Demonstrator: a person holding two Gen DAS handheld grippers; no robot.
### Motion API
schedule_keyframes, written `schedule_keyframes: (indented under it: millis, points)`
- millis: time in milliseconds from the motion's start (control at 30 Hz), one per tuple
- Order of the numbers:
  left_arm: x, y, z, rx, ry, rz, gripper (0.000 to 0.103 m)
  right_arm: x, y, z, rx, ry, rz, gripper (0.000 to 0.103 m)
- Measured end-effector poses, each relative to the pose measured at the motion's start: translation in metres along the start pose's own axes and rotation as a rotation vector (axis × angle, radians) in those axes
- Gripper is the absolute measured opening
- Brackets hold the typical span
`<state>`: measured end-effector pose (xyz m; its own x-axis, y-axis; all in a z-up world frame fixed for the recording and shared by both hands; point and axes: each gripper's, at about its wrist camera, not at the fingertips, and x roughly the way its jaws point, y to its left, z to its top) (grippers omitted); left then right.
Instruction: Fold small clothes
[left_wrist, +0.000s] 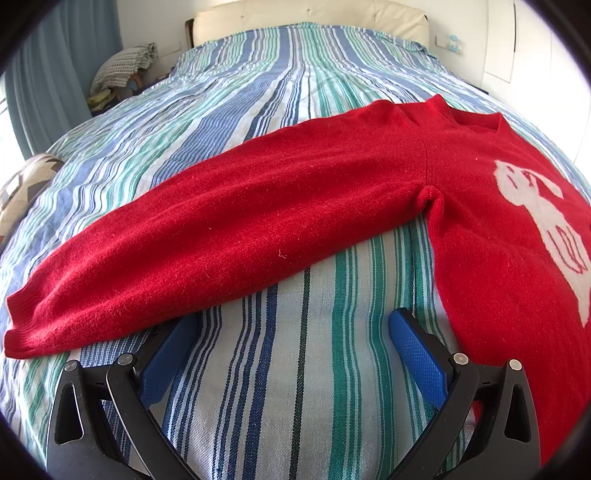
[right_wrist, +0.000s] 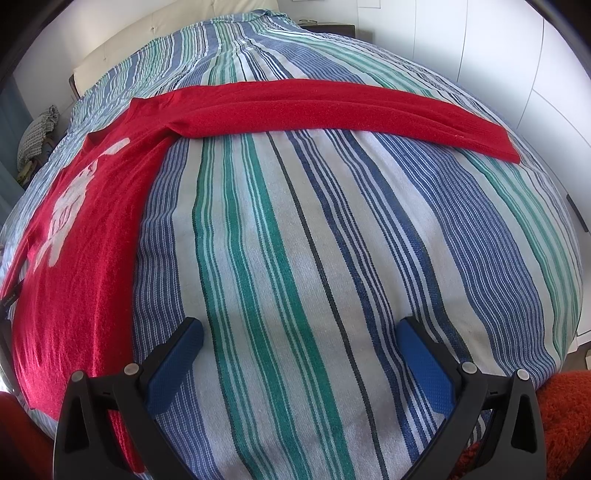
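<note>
Tongs, left (left_wrist: 295, 328) and right (right_wrist: 301, 334), gape over bare bedspread (right_wrist: 295, 240) beside sweater (left_wrist: 258, 221) edges.

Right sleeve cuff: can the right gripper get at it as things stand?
Probably yes. The right gripper is open, and only bare bedspread lies between it and the cuff, lying flat ahead.

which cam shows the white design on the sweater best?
Left wrist: the white design on the red sweater is larger and nearer, though cut by the frame edge. Right wrist shows it small and skewed.
</note>
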<state>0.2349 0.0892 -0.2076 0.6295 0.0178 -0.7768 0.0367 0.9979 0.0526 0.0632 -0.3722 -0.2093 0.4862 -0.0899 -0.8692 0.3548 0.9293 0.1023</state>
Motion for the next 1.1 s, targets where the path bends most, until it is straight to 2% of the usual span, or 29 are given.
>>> schedule_keyframes:
  millis: [1100]
  points:
    - [0.0001,0.0003,0.0001,0.000,0.000,-0.001,0.103,0.0015,0.0003,0.0013,-0.008,-0.009,-0.004,0.103]
